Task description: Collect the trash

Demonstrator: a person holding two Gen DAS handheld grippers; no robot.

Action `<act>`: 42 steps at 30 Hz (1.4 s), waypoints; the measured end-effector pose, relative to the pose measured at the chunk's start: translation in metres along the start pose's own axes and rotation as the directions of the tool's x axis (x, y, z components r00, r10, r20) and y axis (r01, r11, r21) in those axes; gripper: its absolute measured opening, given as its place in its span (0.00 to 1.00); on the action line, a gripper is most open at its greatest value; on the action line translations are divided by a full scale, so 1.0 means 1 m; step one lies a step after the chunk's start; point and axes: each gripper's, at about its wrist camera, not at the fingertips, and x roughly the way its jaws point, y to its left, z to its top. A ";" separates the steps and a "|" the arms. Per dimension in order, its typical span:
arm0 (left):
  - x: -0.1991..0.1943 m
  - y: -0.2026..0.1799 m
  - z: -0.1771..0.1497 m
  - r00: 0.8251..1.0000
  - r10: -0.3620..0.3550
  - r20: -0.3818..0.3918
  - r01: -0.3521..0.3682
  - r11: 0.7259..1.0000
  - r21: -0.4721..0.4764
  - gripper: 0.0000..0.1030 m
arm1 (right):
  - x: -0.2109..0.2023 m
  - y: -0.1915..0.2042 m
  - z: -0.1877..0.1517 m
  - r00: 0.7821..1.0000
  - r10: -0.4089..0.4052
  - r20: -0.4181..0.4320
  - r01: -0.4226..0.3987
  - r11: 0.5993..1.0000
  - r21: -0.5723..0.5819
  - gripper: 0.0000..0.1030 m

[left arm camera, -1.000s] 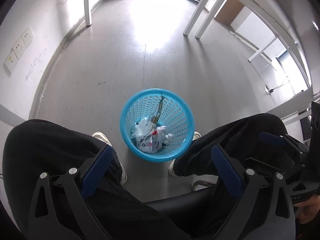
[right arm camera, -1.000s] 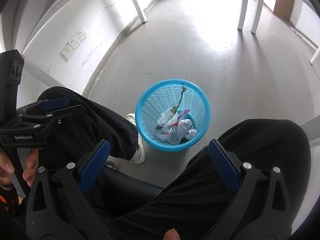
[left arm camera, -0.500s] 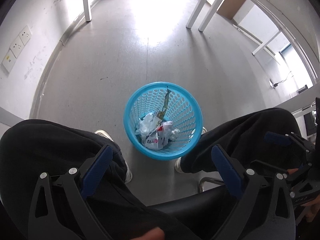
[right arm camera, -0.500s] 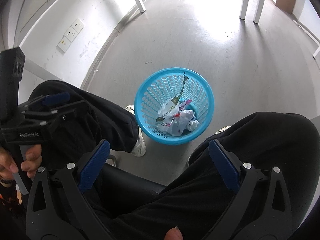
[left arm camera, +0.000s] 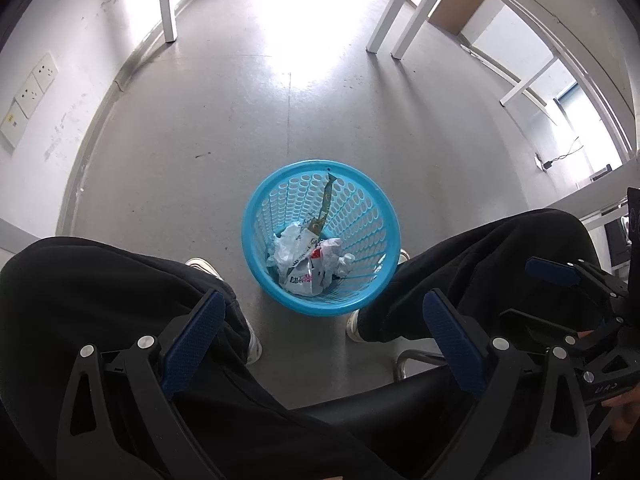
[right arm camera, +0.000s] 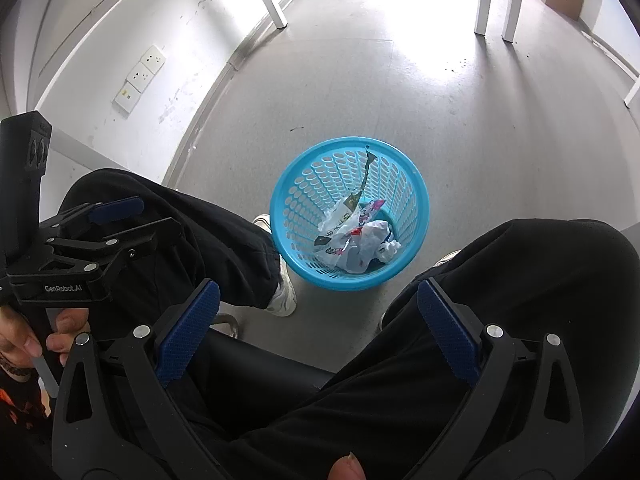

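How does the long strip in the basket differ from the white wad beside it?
The strip is dark, narrow and flat, leaning up the basket wall toward the rim. The wad is white, crumpled and compact, lying at the bottom. Both are inside the basket, clear of either gripper.

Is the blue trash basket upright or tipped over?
Upright. The blue basket stands on the floor, its round rim facing up, with crumpled wrappers lying inside.

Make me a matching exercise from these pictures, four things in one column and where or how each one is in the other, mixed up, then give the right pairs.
1. basket
2. crumpled wrappers
3. wall sockets
4. left gripper

A. on the white wall
B. open, holding nothing
C. on the floor between the person's feet
D. lying inside the blue container

Pairs: 1-C, 2-D, 3-A, 4-B
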 end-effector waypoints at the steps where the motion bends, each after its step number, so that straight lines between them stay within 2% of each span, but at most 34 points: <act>1: 0.000 0.000 0.000 1.000 0.000 -0.001 0.000 1.000 0.001 0.94 | 0.000 0.000 0.000 1.000 0.002 0.000 -0.002 1.000 0.004 0.92; 8: 0.001 0.000 -0.001 1.000 -0.016 -0.007 0.016 1.000 0.001 0.94 | 0.000 -0.003 0.001 1.000 0.010 0.001 -0.010 1.000 0.018 0.92; 42: 0.005 0.003 0.001 1.000 -0.006 -0.027 0.006 1.000 -0.011 0.94 | -0.002 -0.004 0.003 1.000 0.013 0.009 -0.013 0.999 0.031 0.92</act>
